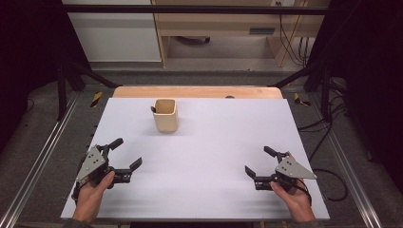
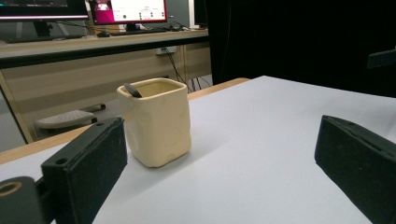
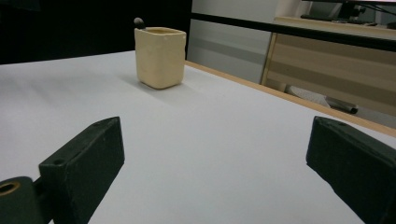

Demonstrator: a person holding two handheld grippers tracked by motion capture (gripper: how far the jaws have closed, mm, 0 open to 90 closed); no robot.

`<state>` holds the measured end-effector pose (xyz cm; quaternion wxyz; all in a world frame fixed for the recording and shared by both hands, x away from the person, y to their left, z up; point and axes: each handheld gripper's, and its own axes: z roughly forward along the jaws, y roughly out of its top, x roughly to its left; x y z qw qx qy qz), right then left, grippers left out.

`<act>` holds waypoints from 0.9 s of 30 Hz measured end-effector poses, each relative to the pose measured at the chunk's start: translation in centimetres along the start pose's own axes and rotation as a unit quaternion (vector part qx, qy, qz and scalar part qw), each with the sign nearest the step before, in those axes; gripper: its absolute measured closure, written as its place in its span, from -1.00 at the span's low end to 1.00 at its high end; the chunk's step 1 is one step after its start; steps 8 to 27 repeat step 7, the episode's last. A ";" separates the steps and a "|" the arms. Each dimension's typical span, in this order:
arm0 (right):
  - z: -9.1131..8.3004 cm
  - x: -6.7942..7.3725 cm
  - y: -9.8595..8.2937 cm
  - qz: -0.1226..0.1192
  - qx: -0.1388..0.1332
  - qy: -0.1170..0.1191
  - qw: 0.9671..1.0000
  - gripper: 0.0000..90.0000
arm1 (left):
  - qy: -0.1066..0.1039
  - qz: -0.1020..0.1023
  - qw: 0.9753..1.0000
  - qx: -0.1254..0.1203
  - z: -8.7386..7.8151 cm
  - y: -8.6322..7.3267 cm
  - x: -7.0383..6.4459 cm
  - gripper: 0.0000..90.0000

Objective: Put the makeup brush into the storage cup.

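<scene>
While both jaws gape wide on the left hand-held gripper [image 1: 126,153] and right hand-held gripper [image 1: 259,160], neither holds anything. Well apart from them, a cream cup [image 1: 166,115] stands upright on the table [image 1: 209,156]. A dark object [image 1: 153,109] leans inside against its rim.

White-topped table [image 1: 204,156], a cream square cup [image 1: 166,115] upright toward its far edge.

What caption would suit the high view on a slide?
Two hand-held grippers, left and right, rest open on a white table before a cream cup.

One cream cup [image 1: 166,115] holding one dark utensil [image 1: 154,109] stands on one white table [image 1: 214,156], with two claws.
</scene>
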<state>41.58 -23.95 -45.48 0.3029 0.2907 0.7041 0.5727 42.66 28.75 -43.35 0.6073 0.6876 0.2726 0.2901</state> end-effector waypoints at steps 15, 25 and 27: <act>-0.1 0.1 0.1 0.000 -0.013 0.000 1.000 -0.88 | -0.009 0.001 1.000 -0.009 -0.6 0.2 -0.3 -0.96; -0.1 0.1 0.1 0.000 -0.013 0.000 1.000 -0.88 | -0.009 0.001 1.000 -0.009 -0.6 0.2 -0.3 -0.96; -0.1 0.1 0.1 0.000 -0.013 0.000 1.000 -0.88 | -0.009 0.001 1.000 -0.009 -0.6 0.2 -0.3 -0.96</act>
